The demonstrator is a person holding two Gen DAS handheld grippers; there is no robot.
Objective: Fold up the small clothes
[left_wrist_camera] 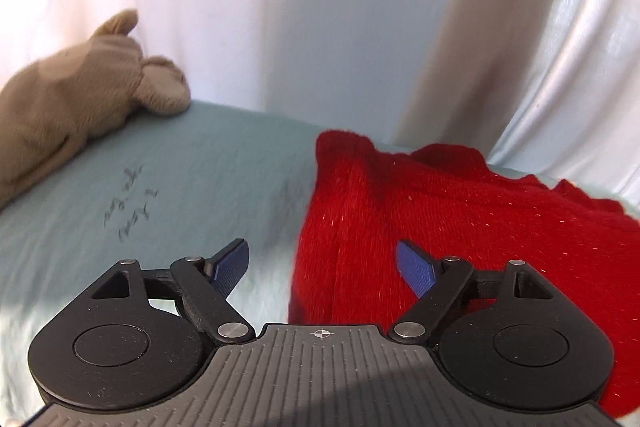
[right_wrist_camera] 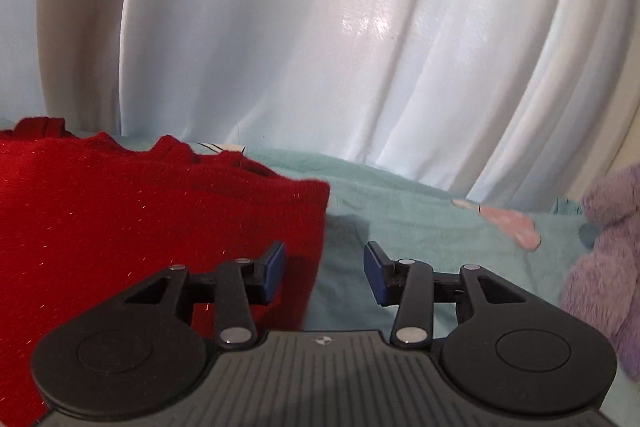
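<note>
A red knitted garment (left_wrist_camera: 460,227) lies on a light teal sheet (left_wrist_camera: 180,179). In the left wrist view it fills the right half, and its left edge runs between my fingers. My left gripper (left_wrist_camera: 322,267) is open just above that edge, holding nothing. In the right wrist view the same red garment (right_wrist_camera: 140,219) fills the left half, and its right edge ends near my left blue pad (right_wrist_camera: 274,269). My right gripper (right_wrist_camera: 325,273) is open over that edge and the teal sheet (right_wrist_camera: 400,223), holding nothing.
A beige plush toy (left_wrist_camera: 80,99) lies at the back left of the sheet. A purple plush toy (right_wrist_camera: 604,267) sits at the right, with a small pink item (right_wrist_camera: 512,223) beside it. White curtains (right_wrist_camera: 320,47) hang behind the surface. Dark scribbles (left_wrist_camera: 128,203) mark the sheet.
</note>
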